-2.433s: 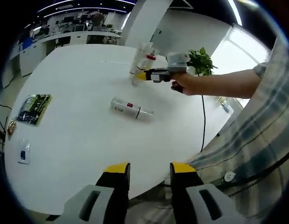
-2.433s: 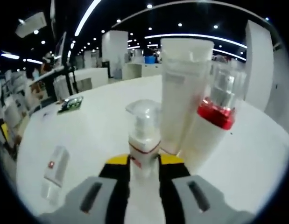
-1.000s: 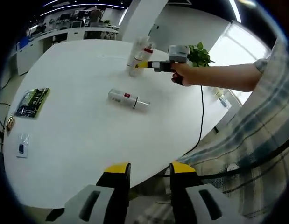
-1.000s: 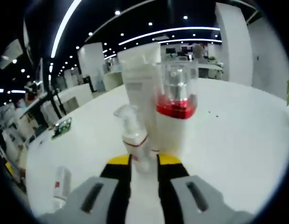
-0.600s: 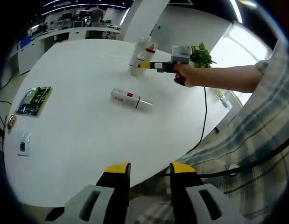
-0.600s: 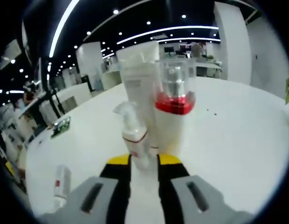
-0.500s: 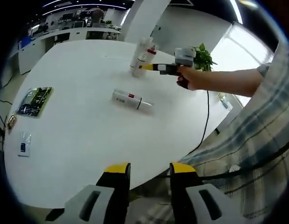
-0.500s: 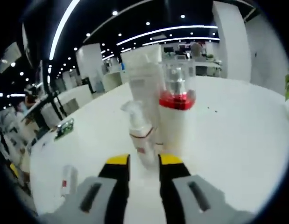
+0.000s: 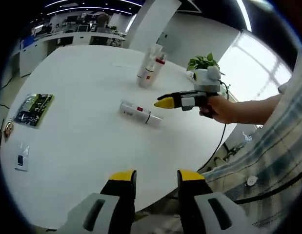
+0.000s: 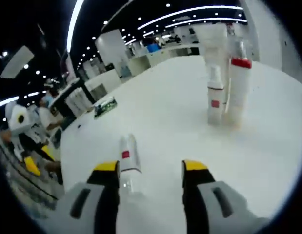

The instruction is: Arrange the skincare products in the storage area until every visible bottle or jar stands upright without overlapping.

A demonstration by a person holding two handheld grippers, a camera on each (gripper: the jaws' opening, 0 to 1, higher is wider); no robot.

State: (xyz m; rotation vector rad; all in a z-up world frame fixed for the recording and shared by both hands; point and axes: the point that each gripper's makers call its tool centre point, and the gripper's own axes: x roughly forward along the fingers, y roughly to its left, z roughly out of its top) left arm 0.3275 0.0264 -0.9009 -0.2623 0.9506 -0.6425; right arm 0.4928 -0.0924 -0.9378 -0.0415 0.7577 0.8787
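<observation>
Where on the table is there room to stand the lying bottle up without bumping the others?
The bare white table between the lying bottle and the green packet is free. So is the stretch between the lying bottle and the standing bottles. Right beside those three it is crowded.
</observation>
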